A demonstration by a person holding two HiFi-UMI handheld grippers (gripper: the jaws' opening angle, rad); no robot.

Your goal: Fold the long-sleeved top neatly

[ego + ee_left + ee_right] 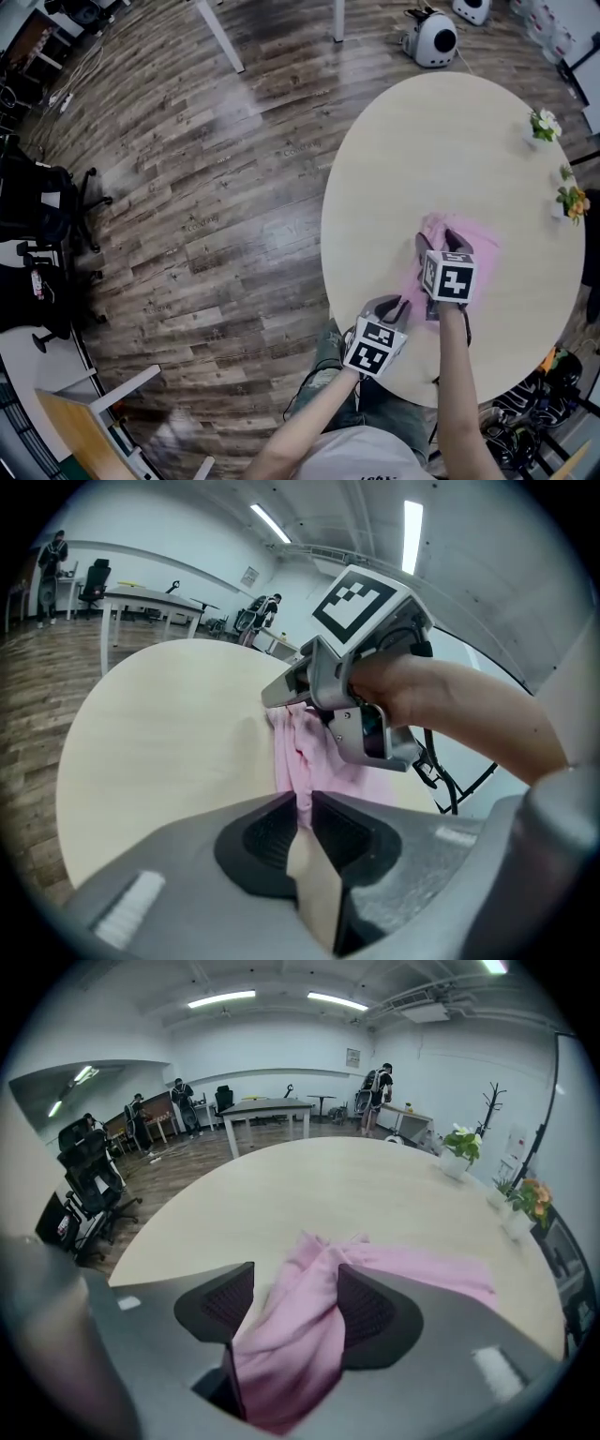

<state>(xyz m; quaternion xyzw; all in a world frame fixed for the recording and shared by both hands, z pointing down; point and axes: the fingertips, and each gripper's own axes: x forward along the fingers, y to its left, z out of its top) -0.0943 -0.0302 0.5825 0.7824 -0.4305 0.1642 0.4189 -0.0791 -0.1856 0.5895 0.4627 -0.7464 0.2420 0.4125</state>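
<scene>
While my left gripper (300, 810) pinches a thin edge of the soft pink top (473, 240), bunched near the smooth oval table (422, 141)'s rim, my right gripper (295, 1302) gapes around its folds.

From the head view, the right gripper (439, 244) covers the middle of the pink top (480, 236), so its sleeves cannot be told apart. In the right gripper view, that gripper's own body hides the top's near edge.
</scene>
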